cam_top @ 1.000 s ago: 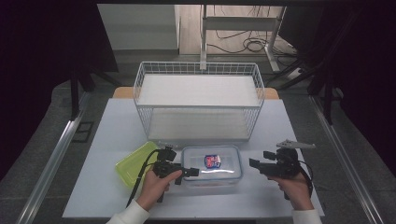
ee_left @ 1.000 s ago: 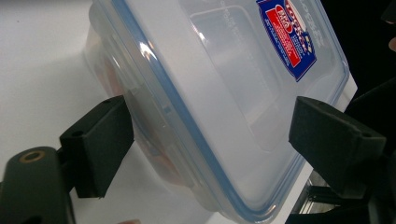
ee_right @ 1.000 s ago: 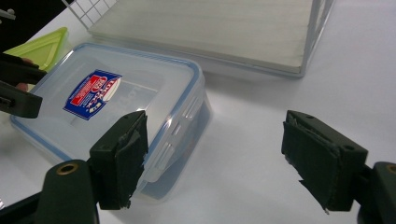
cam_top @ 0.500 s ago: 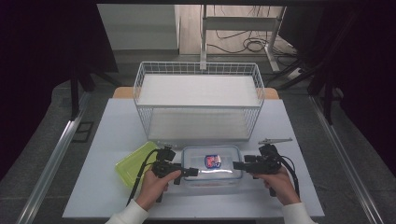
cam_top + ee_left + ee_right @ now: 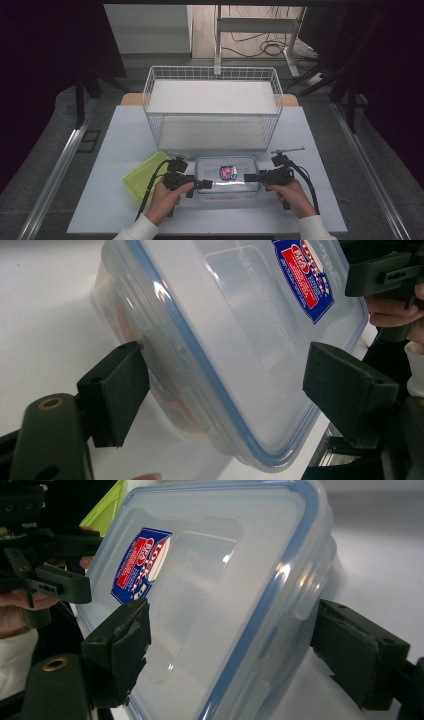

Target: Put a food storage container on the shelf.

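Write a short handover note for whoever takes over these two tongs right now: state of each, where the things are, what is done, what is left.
Left tongs: open, straddling the left end of the clear lidded container, one pad at its side latch.
Right tongs: open, straddling the right end, not clamped.
Container sits on the table, lid on, in front of the wire basket; green lid lies to its left.
Done: both tongs positioned.
Left: probably unlatching or lifting.

Left gripper (image 5: 206, 184), in the left hand (image 5: 167, 197), points toward 3 o'clock, jaws parted; right gripper (image 5: 248, 177), in the right hand (image 5: 292, 195), points toward 9 o'clock, jaws parted.
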`<move>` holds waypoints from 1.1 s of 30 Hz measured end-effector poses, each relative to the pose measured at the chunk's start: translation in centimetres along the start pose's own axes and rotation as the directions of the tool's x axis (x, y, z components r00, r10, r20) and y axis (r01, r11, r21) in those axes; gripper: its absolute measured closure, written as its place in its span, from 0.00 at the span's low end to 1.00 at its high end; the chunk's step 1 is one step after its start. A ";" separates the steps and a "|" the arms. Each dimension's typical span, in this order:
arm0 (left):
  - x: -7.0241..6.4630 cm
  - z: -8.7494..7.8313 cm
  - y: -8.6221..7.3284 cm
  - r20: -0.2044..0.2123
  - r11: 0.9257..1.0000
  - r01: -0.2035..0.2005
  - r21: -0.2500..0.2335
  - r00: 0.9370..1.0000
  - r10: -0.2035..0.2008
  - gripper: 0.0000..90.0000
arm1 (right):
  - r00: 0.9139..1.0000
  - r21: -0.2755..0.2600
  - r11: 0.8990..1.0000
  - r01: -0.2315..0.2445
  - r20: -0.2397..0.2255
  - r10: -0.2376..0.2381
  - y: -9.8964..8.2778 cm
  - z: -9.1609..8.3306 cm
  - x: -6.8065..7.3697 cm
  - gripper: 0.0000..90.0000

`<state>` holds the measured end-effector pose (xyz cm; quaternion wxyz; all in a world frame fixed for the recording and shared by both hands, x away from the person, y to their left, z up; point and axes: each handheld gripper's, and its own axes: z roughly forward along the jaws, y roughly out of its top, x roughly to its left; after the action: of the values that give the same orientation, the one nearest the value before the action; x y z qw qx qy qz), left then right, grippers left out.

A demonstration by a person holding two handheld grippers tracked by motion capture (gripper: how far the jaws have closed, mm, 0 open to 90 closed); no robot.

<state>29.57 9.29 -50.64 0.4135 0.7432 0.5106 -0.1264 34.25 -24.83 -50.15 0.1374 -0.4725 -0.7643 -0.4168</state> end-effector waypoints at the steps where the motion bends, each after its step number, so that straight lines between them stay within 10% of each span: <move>1: 0.0 0.0 0.0 0.000 1.000 -0.002 0.002 1.000 0.002 0.21 | 1.000 0.005 1.000 -0.014 -0.003 0.014 0.0 0.0 -0.1 0.20; 12: -0.4 -0.3 -0.4 -0.008 1.000 -0.011 -0.022 1.000 0.011 0.24 | 0.999 -0.028 0.999 -0.039 -0.029 0.039 -0.3 -1.2 -0.4 0.38; 33: -1.4 -2.7 -3.1 0.006 0.986 -0.130 -0.106 0.991 0.132 0.51 | 0.993 -0.113 0.987 0.113 0.000 -0.114 -3.3 -3.6 2.1 0.52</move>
<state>25.61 10.79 -49.62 0.4628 0.7515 0.4639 -0.0766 29.73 -27.04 -48.33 0.0891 -0.4339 -0.7647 -0.4681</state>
